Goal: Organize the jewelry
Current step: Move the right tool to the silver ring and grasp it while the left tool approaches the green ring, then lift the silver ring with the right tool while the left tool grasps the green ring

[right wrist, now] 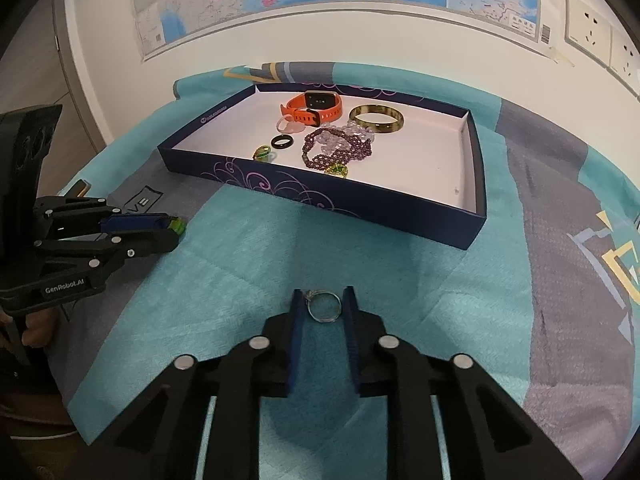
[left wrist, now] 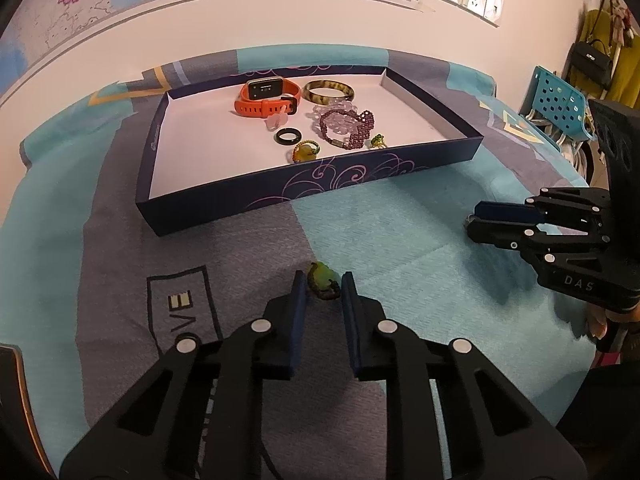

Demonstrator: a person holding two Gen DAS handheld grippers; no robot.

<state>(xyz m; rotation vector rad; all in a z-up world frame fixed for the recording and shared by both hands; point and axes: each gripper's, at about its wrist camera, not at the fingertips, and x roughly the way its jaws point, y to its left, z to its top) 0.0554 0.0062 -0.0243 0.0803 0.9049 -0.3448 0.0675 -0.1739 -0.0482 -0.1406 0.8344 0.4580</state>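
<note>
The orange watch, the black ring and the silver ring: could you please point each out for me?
orange watch [left wrist: 267, 98], left wrist view, on its strap.
black ring [left wrist: 288, 136], left wrist view, on its band.
silver ring [right wrist: 325, 308], right wrist view, on its band, between the tongs.

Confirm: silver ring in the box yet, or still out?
Out. The silver ring lies on the teal cloth, between the open right gripper fingers, short of the box.
</note>
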